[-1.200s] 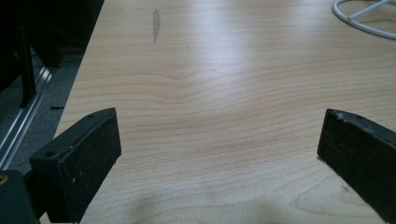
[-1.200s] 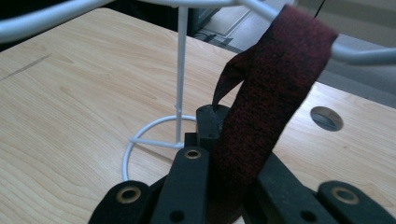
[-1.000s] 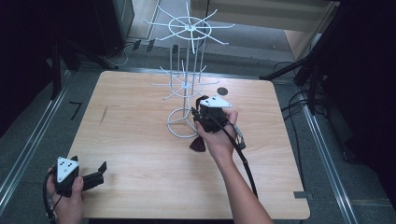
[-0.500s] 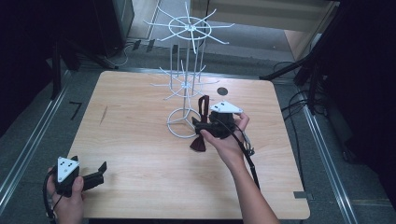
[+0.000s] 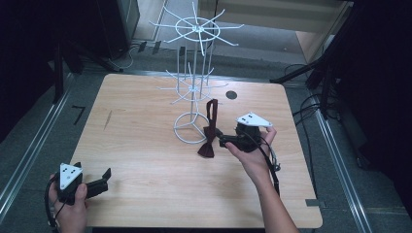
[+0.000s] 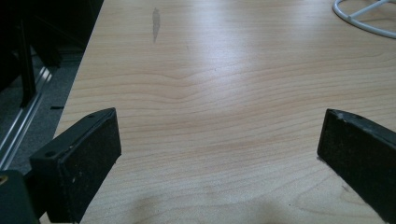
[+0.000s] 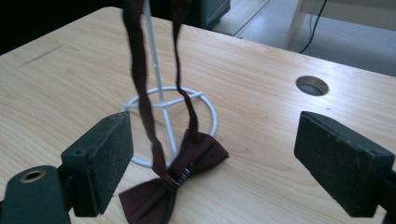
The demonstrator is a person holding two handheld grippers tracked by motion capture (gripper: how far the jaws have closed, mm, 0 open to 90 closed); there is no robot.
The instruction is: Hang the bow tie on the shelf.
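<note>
A dark red bow tie (image 5: 206, 145) lies on the wooden table (image 5: 145, 160) beside the base ring of a white wire rack (image 5: 193, 87). Its strap (image 5: 212, 110) rises in a loop toward a lower rack arm; the loop's top leaves the right gripper view. My right gripper (image 5: 222, 140) is open just right of the bow, its jaws on either side of the bow tie (image 7: 196, 154) without touching it. My left gripper (image 5: 104, 178) is open at the table's front left corner, and bare wood lies between its pads (image 6: 79, 163).
A round hole (image 5: 231, 95) is in the table behind the right hand. A dark streak (image 5: 108, 119) marks the wood at the left. Metal rails (image 5: 29, 155) run along both sides of the table, and cables (image 5: 311, 104) lie at the right.
My right gripper has drawn back to the right from the rack and opened, letting go of the bow tie. The bow now rests on the table with its strap up. The left gripper has not moved.
</note>
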